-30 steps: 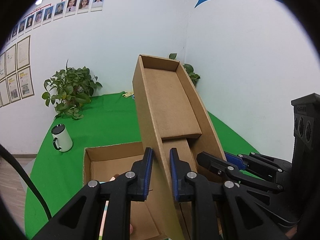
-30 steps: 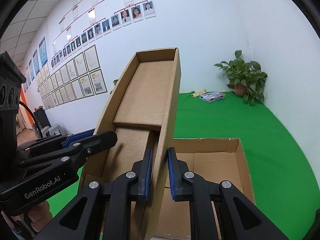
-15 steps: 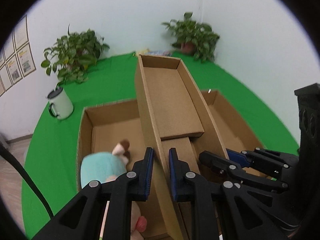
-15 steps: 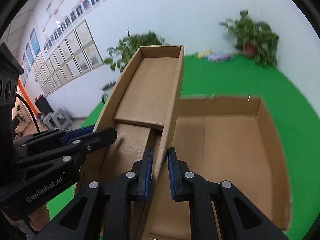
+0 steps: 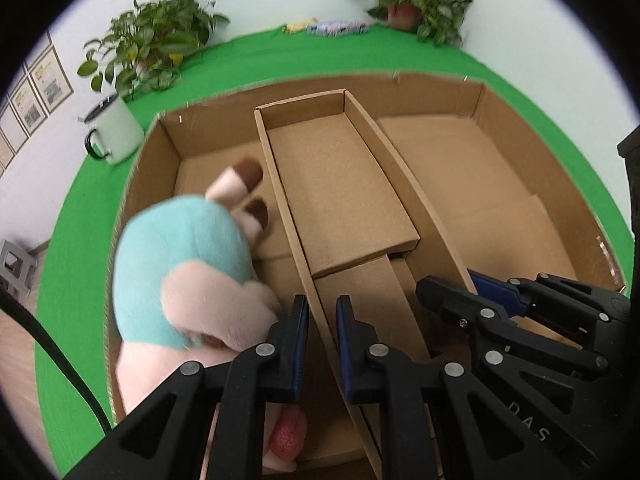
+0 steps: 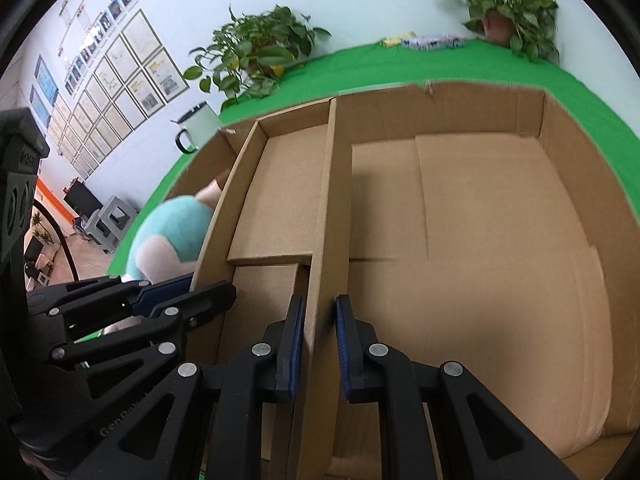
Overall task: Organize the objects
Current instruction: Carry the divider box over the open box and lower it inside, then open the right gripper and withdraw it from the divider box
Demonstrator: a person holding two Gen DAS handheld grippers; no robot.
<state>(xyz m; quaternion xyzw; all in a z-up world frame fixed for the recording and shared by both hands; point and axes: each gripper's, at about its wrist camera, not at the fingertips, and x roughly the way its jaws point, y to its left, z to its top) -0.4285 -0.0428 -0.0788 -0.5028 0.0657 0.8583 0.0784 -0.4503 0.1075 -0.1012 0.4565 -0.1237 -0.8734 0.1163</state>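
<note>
That narrow cardboard tray [image 5: 340,184] looks light but flexy, so both grippers, left [image 5: 322,344] and right [image 6: 316,344], have their fingers clamped on opposite side walls, tray over the big box [image 6: 480,240] beside the plush toy [image 5: 180,268].

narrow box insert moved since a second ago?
Yes. The narrow cardboard tray, clamped by both grippers, has come down from wall height into the big carton, beside the plush toy.
</note>
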